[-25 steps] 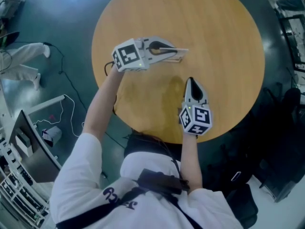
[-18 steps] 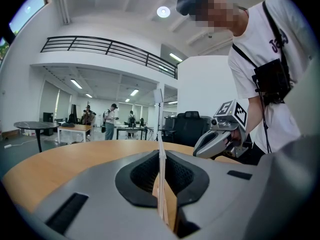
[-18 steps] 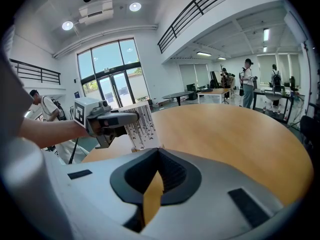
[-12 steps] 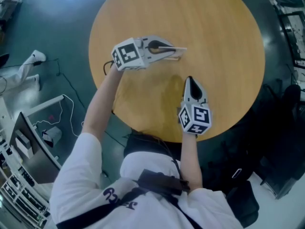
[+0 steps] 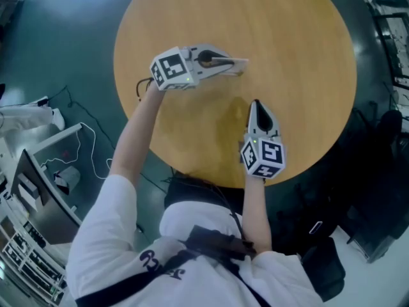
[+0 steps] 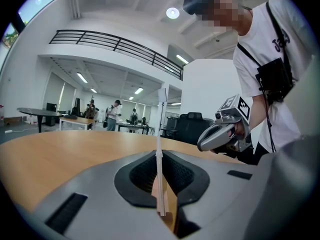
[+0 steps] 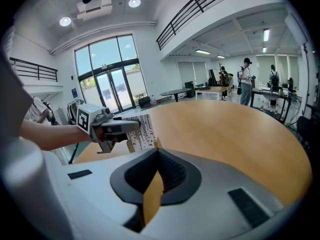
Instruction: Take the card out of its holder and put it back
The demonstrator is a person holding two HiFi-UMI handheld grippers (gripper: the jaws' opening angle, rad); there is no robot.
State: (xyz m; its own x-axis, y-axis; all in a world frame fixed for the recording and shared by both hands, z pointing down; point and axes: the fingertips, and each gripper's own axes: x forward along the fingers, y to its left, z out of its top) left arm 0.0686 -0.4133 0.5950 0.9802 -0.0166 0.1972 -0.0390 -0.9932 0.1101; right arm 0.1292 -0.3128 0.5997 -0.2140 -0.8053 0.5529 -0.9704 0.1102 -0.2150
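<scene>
The card (image 5: 232, 62), white with fine black marks on its face (image 7: 140, 130), is pinched at one end between the jaws of the left gripper (image 5: 225, 64), which are drawn in narrow on it. In the left gripper view the card (image 6: 159, 149) shows edge-on, as a thin pale strip running straight out from between the closed jaws. A small tan holder (image 5: 238, 73) lies on the table just under the card's free end. No view shows whether the card's lower edge sits in the holder or hangs just above it.

The left gripper lies roughly level over the far left part of the round wooden table (image 5: 294, 56), its jaws pointing toward the person's right. From the right gripper view it is seen side-on (image 7: 126, 127), with the card sticking out past its tips.

The right gripper (image 5: 255, 105) is nearer the person, well apart from the card, with its tip aimed away from the person across the table. Its jaws are closed together with nothing between them (image 7: 159, 153). In the left gripper view it appears at the right (image 6: 202, 145), above the table's edge.

The person wears a white shirt (image 5: 115, 235) with a black strap across it. A dark teal floor (image 5: 77, 37) surrounds the table.
</scene>
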